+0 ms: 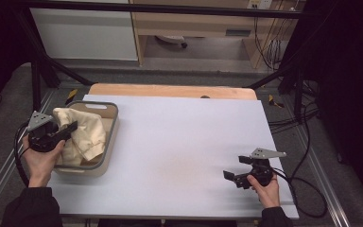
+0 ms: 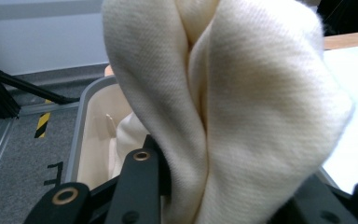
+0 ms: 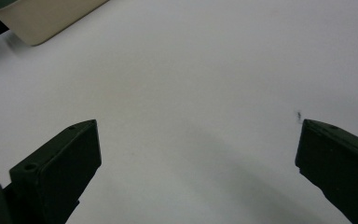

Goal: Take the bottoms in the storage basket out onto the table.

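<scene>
The white table (image 1: pixel 179 151) takes up most of the scene, and nearly all of its top lies bare, from the wooden strip (image 1: pixel 170 90) along the far edge down to the near edge by the person's sleeves. At the left side sits the grey basket (image 1: pixel 111 124), its outer wall close to the table's left edge and its near corner not far from the front edge. The cream cloth (image 1: pixel 82 135) is bunched up in it, heaped above the rim on the left.

The left gripper (image 1: pixel 68 130) reaches in over the basket's left rim, jaws clamped tight on a thick fold of the cloth (image 2: pixel 242 116); in the left gripper view the fabric rises up from between the jaws, with the basket's inside wall (image 2: pixel 91 140) beside it.

The right gripper (image 1: pixel 234 177) hovers low near the table's front right corner, well apart from the basket, its jaws spread wide with nothing between them and bare white surface ahead of it.
</scene>
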{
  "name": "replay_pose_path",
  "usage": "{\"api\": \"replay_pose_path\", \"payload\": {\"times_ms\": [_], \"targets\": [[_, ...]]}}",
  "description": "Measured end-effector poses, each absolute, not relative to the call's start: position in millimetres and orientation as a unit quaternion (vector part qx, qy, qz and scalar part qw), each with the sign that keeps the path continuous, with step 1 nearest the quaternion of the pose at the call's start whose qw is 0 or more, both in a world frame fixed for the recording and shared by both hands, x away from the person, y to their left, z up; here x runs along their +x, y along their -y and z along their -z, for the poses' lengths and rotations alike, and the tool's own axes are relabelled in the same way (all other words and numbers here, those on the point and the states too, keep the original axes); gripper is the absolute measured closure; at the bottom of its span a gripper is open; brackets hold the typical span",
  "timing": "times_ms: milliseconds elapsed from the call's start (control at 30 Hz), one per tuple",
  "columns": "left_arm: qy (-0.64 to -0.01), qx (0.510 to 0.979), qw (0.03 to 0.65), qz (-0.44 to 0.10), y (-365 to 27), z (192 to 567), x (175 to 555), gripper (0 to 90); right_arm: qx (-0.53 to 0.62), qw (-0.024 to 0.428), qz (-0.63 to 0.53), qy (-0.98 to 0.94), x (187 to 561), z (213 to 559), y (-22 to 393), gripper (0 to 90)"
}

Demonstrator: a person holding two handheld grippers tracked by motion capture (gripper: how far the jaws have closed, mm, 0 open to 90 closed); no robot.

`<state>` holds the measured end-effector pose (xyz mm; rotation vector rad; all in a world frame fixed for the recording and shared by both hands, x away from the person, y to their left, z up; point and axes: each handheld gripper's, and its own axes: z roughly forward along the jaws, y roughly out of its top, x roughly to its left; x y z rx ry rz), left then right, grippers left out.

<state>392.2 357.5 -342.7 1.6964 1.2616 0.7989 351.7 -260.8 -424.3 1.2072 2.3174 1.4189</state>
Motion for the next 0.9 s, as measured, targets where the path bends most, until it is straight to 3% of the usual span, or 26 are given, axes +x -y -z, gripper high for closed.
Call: {"api": "replay_pose_path", "payload": {"times_ms": [900], "targets": [[-0.489, 0.654, 0.468, -0.337, -349.9, 326.1, 379.5, 67.8, 0.405, 0.084, -0.476, -0.776, 351.7, 424.2, 260.9, 0.5]]}}
